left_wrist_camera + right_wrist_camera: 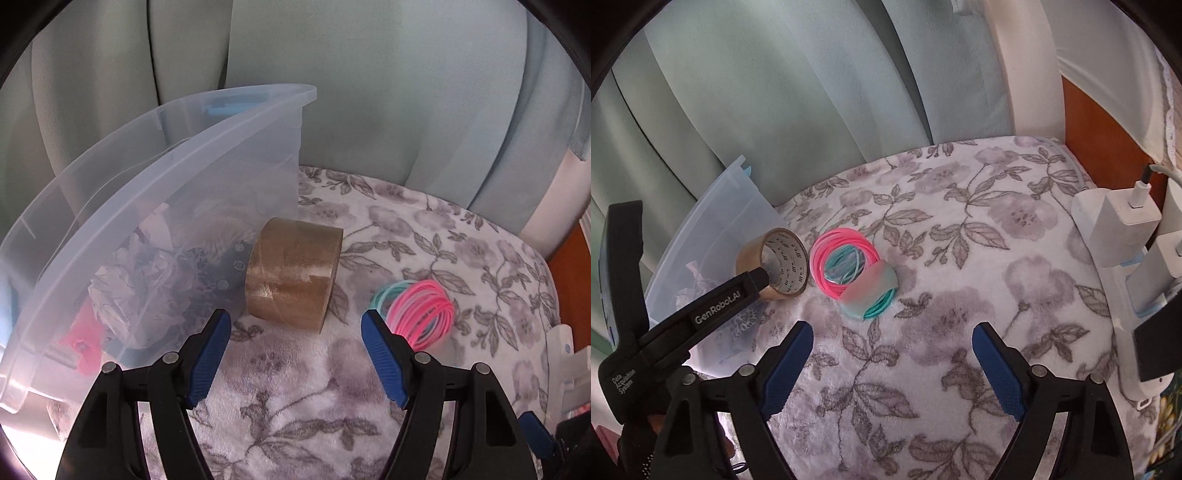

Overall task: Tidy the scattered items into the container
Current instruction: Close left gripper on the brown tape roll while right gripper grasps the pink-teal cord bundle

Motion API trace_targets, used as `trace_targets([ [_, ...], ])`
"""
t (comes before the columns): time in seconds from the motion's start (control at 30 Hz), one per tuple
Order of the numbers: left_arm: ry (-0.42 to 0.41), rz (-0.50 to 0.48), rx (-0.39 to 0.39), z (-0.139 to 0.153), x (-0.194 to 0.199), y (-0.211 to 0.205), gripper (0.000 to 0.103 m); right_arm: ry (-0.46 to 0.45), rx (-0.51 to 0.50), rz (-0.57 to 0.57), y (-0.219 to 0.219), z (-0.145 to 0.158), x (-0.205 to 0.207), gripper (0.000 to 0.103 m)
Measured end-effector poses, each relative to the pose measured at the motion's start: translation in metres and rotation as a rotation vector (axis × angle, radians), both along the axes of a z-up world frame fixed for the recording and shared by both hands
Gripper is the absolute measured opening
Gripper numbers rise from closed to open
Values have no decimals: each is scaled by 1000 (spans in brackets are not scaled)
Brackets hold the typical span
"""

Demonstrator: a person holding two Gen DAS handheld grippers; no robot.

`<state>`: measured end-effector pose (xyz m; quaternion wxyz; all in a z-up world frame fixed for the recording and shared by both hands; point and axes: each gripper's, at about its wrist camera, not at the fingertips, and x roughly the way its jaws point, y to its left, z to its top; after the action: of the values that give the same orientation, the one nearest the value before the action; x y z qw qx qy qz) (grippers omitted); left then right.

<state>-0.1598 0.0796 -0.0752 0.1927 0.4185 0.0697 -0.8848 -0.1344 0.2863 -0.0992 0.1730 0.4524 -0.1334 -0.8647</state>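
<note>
Two items are left out on the flowered blanket (960, 258), and a reach for both is judged to be under way. The left tongs (295, 325) are held apart with nothing between them, lined up on the roll of brown tape (293, 273), which is stood on its edge just beside the wall of the clear plastic bin (155, 155). The right tongs (892, 339) are also seen apart and empty, pointed toward the bundle of pink and teal bands (849, 266), which lies flat on the blanket next to the tape and is wrapped by a pale sleeve.

The bin is already loaded: crumpled paper, something dark and patterned and a red thing can be made out through its cloudy wall. So the task is judged well along, with these two pieces outstanding.

For the next move, the left tongs would need to be lowered over the tape's broad curved face and closed on its flat sides; a roll on its edge may be nudged away. The bands look springy and loose, so a grip across the sleeve seems safest
</note>
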Motion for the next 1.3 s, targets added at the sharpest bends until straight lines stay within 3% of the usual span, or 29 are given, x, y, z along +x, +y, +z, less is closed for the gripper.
trace_targets([
  [0.43, -22, 82, 36, -38, -31, -16, 74, -2, -6, 105, -28, -23, -36, 85],
  [0.73, -6, 96, 24, -52, -34, -30, 53, 13, -10, 159, -55, -28, -62, 83],
  [1.3, 20, 71, 6, -56, -46, -31, 52, -24, -137, 230, -60, -38, -87, 82],
])
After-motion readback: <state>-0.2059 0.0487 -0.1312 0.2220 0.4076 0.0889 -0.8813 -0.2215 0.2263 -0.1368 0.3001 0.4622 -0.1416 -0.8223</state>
